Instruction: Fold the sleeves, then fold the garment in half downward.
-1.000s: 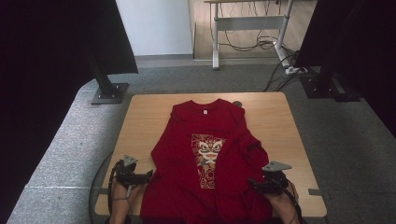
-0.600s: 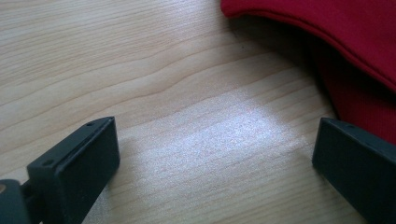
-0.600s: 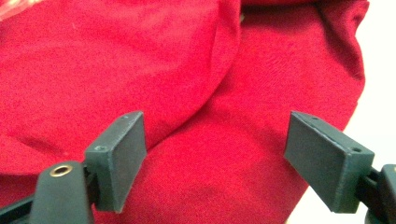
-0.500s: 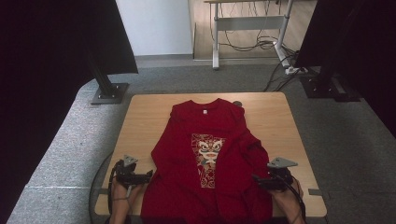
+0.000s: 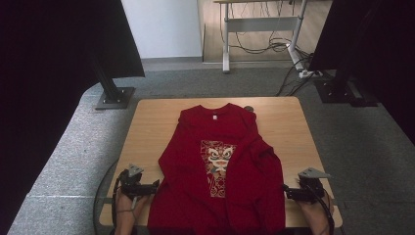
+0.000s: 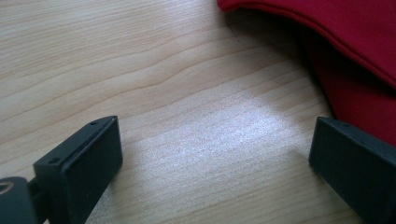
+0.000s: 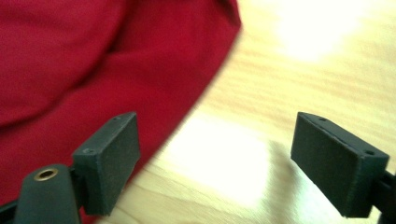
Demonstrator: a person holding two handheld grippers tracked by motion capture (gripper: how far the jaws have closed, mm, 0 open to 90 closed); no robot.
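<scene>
Red T-shirt (image 5: 220,166): lies flat on the wooden table (image 5: 288,127), collar at the far end, long axis running away from the person.

Left gripper (image 5: 155,184): jaws wide, empty, shirt's side edge just beside its tip.

Right gripper (image 5: 286,191): jaws have just been opening, nothing between; hem just inward.

Right gripper view: rumpled cloth (image 7: 93,60) beside one pad (image 7: 114,158).

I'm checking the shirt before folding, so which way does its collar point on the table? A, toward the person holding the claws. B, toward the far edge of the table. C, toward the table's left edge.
B: in the high view the red T-shirt lies flat with its collar near the far edge of the table, hem toward the person.
</scene>
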